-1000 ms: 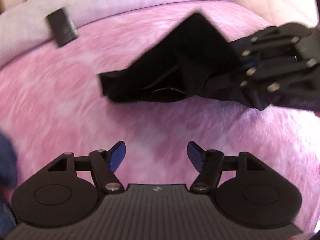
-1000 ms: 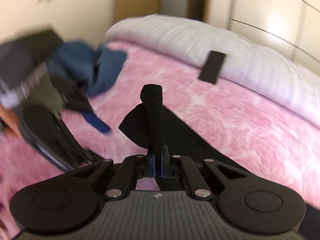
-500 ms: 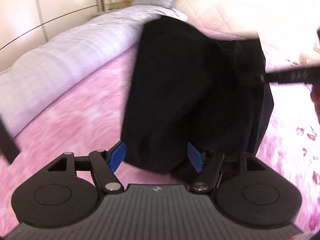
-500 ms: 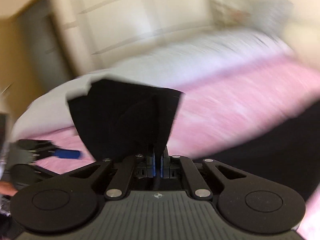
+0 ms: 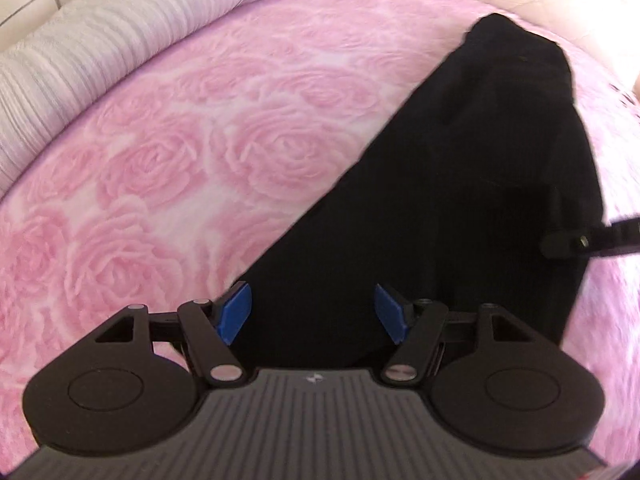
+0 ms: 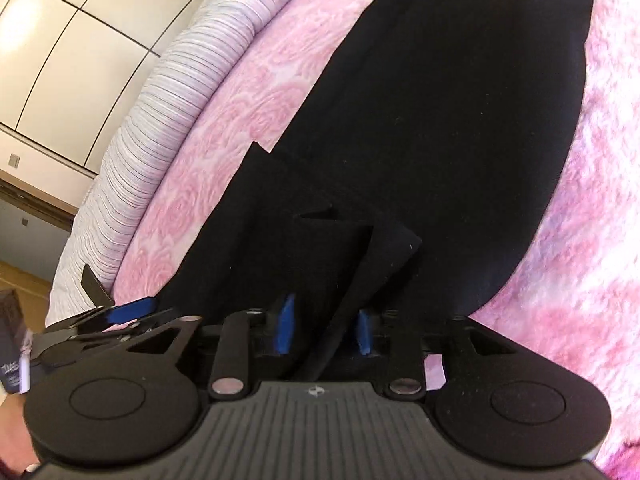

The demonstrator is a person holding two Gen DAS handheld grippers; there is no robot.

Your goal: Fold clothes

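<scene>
A black garment (image 5: 460, 184) lies stretched out on the pink rose-patterned blanket (image 5: 192, 152). My left gripper (image 5: 312, 312) hovers over the garment's near end, open, with nothing pinched between its blue pads. In the right wrist view the same garment (image 6: 440, 100) runs away from me. My right gripper (image 6: 326, 320) has its jaws opening, and a raised fold of the black cloth (image 6: 380, 256) stands loose between the pads. The right gripper's tip (image 5: 576, 242) shows at the right edge of the left wrist view. The left gripper (image 6: 120, 312) is at the left of the right wrist view.
A striped lilac-white duvet (image 6: 168, 92) runs along the far side of the blanket. Cream wardrobe doors (image 6: 60, 32) stand behind it. A small flat dark object (image 6: 94, 284) lies on the duvet. Bare pink blanket spreads left of the garment.
The black garment, held up by the shut right gripper before, now lies flat on the blanket. The right jaws have parted. Both grippers swung across the bed; the left stayed open.
</scene>
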